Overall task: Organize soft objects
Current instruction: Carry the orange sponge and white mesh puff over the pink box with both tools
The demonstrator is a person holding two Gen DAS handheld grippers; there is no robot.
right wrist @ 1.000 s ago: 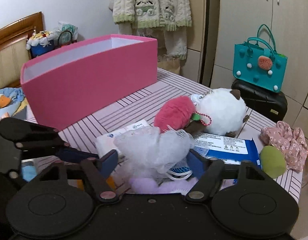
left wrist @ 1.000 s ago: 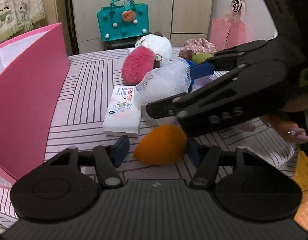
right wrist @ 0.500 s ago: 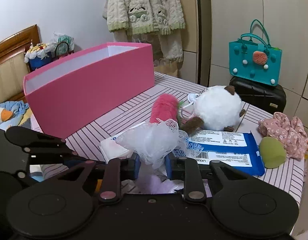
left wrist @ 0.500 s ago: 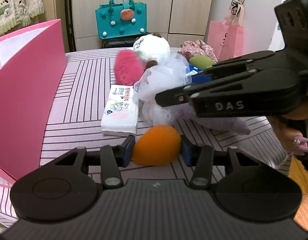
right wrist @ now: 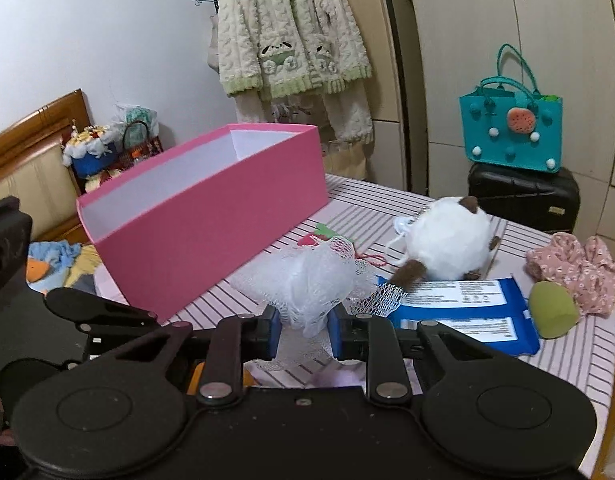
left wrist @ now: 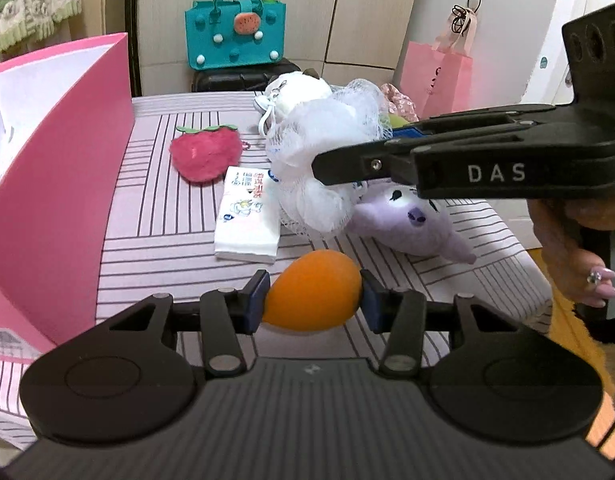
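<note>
An orange egg-shaped sponge (left wrist: 313, 296) is pinched between the blue pads of my left gripper (left wrist: 313, 301), just above the striped tablecloth (left wrist: 167, 216). My right gripper (right wrist: 303, 330) is shut on a white mesh bath pouf (right wrist: 311, 280) and holds it off the table. In the left wrist view the pouf (left wrist: 319, 140) hangs at the tip of that right gripper (left wrist: 327, 162), which reaches in from the right. A tall open pink box (right wrist: 211, 216) stands on the left of the table; its wall (left wrist: 55, 184) is close to my left gripper.
On the table lie a red strawberry plush (left wrist: 205, 154), a tissue pack (left wrist: 249, 220), a purple plush (left wrist: 411, 220), a white furry plush (right wrist: 447, 244), a blue wipes pack (right wrist: 467, 312), a green sponge (right wrist: 551, 314) and a floral scrunchie (right wrist: 575, 268). A person's hand (left wrist: 579, 268) is at the right edge.
My right gripper closed on the white pouf and raised it off the purple plush. My left gripper closed onto the orange sponge.
</note>
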